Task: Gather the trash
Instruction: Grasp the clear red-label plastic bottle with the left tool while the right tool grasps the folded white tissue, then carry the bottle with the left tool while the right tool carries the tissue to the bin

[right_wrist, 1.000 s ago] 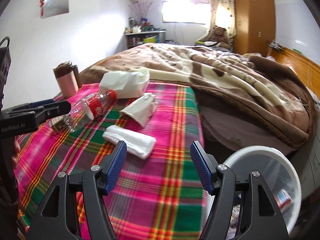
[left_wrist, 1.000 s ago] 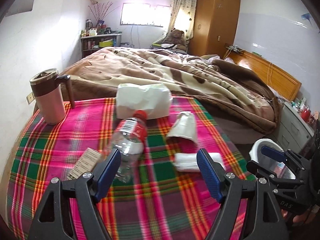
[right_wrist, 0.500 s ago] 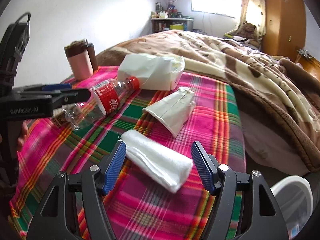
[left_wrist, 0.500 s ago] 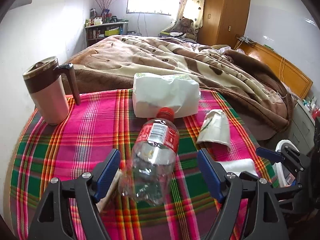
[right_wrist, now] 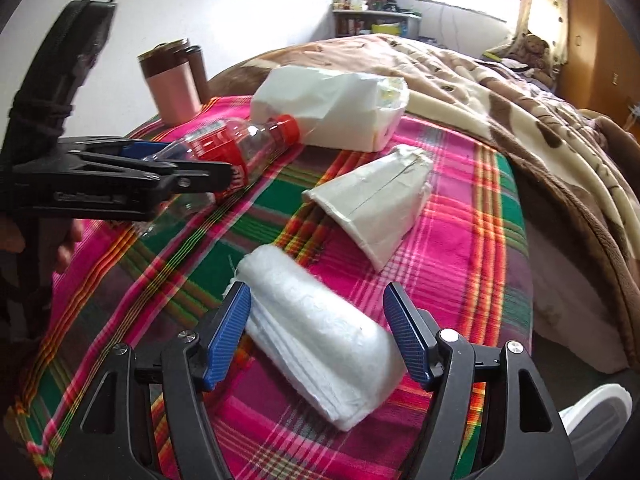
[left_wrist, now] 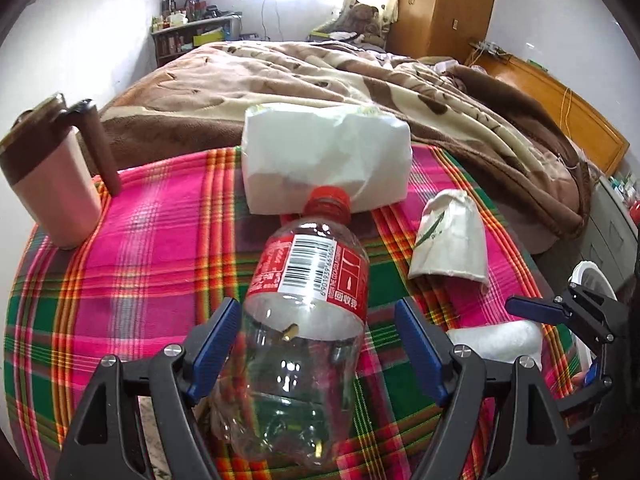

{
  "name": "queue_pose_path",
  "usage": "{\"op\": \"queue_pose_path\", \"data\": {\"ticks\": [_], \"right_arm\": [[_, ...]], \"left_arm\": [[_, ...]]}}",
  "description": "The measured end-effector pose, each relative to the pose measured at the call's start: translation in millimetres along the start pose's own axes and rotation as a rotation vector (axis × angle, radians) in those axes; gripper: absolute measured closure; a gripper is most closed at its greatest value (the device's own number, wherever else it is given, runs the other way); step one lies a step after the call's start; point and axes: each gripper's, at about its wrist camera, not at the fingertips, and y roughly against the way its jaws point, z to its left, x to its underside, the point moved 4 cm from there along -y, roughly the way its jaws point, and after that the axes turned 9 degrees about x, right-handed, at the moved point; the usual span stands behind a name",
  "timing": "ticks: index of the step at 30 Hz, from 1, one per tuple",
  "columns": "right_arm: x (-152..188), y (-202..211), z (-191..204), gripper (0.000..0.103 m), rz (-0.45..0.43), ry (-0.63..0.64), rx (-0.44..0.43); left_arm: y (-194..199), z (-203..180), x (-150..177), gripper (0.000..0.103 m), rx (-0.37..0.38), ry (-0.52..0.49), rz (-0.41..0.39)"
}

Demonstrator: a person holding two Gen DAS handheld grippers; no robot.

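An empty clear plastic bottle [left_wrist: 304, 320] with a red label and red cap lies on the plaid cloth [left_wrist: 152, 248], its base between the open jaws of my left gripper [left_wrist: 318, 344]. A folded white tissue wad [right_wrist: 320, 344] lies between the open jaws of my right gripper [right_wrist: 318, 336]. A crushed white paper cup [left_wrist: 450, 240] lies on its side to the right of the bottle; it also shows in the right wrist view [right_wrist: 376, 208]. The bottle shows in the right wrist view [right_wrist: 236, 148] with the left gripper around it.
A white tissue pack [left_wrist: 326, 164] lies behind the bottle's cap. A pink and brown mug [left_wrist: 52, 184] stands at the far left. A white bin [right_wrist: 596, 420] stands on the floor off the table's right edge. A bed with a brown blanket [left_wrist: 360, 80] lies beyond.
Both grippers moved forward and down. The bottle now sits between the left jaws and the tissue wad between the right jaws. Both stay open.
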Motion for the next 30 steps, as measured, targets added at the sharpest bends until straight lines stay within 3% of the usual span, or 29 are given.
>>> {"op": "queue_pose_path", "data": {"ticks": [11, 17, 24, 30], "right_arm": [[4, -4, -2, 0.031, 0.020, 0.021, -0.033], [5, -4, -2, 0.031, 0.023, 0.026, -0.041], [6, -4, -3, 0.032, 0.025, 0.006, -0.048], [10, 1, -1, 0.045, 0.018, 0.013, -0.028]], "left_arm": [[-12, 1, 2, 0.023, 0.013, 0.019, 0.027], [-18, 0, 3, 0.039, 0.004, 0.022, 0.040], [-17, -2, 4, 0.039, -0.009, 0.020, 0.033], [-11, -5, 7, 0.039, -0.004, 0.031, 0.018]]}}
